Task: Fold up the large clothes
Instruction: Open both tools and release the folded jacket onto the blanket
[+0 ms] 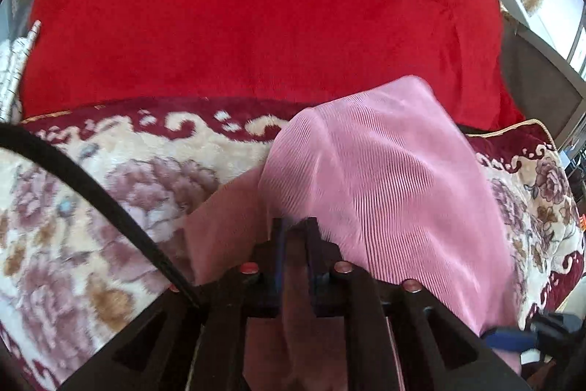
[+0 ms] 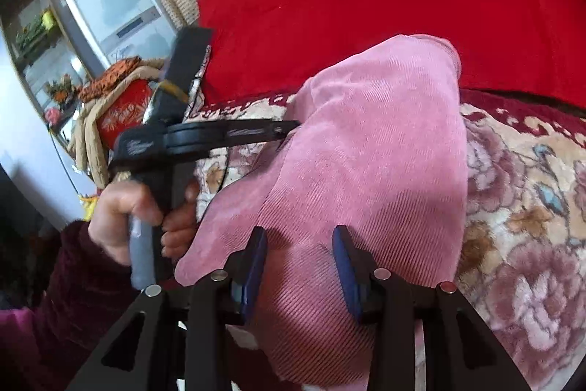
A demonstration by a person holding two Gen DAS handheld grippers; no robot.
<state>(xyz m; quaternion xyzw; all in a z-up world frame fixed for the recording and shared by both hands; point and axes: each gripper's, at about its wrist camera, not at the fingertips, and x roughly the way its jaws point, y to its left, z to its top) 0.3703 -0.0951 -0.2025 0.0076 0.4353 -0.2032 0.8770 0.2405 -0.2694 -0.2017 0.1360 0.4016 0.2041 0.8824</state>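
Floral blanket [image 2: 523, 207] under pink garment [image 2: 366, 152]; no legible writing anywhere.

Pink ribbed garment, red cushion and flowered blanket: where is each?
Pink ribbed garment [image 2: 366, 152]: right wrist view, its raised middle.
Red cushion [image 1: 238, 17]: left wrist view, its broad front face.
Flowered blanket [image 1: 91, 193]: left wrist view, a rose motif.

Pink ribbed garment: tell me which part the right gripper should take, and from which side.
Probably the near hem of the pink ribbed garment, approached from the near edge with jaws straddling the fabric. It lies bunched on the floral blanket, its raised fold running between the right gripper's pads. The left gripper pinches its other edge.
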